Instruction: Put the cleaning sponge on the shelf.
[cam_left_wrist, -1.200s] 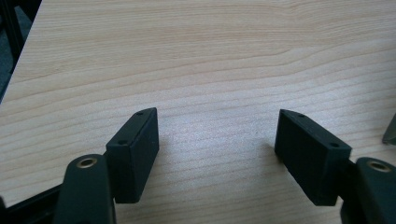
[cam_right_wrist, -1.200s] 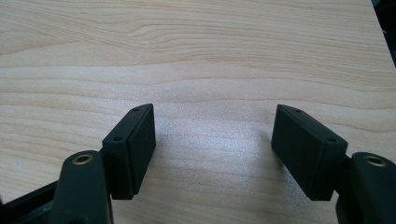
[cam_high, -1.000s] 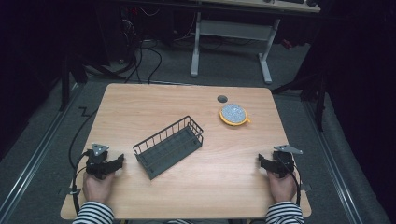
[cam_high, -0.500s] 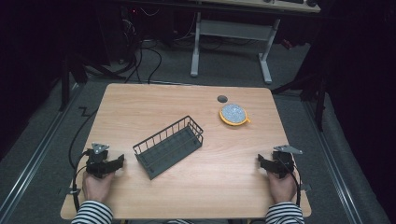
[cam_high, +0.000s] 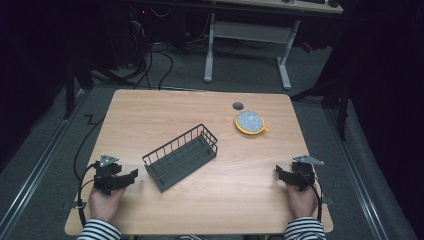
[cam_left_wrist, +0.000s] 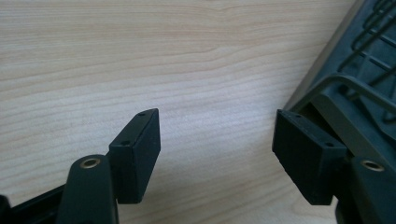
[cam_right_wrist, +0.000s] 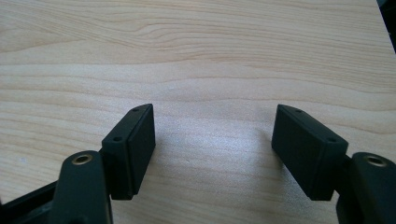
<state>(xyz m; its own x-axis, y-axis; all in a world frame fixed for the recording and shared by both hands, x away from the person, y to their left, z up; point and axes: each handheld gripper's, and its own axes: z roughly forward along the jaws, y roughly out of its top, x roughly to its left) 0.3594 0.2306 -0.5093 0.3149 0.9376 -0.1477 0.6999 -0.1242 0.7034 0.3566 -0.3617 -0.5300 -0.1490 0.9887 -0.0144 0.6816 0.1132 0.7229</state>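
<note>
A dark wire basket (cam_high: 180, 157) lies at an angle in the middle of the wooden table (cam_high: 165, 107). My left gripper (cam_high: 131, 175) is held in a hand near the front left, its jaws pointing at the basket's near end. In the left gripper view the left gripper (cam_left_wrist: 217, 126) is open over bare wood; its jaws have just been closing a little with nothing between them, and the basket (cam_left_wrist: 355, 60) is beside its right jaw. My right gripper (cam_high: 279, 172) rests at the front right. The right gripper (cam_right_wrist: 212, 121) is open over bare wood.
A yellow dish (cam_high: 250, 121) with a grey speckled filling sits at the back right, next to a small dark round hole (cam_high: 238, 105) in the tabletop. Cables trail from both grippers off the front edge. Desk legs and cables stand on the floor beyond the table.
The left gripper has shifted slightly toward the basket and its jaws stand a little narrower. The right gripper has kept still.
</note>
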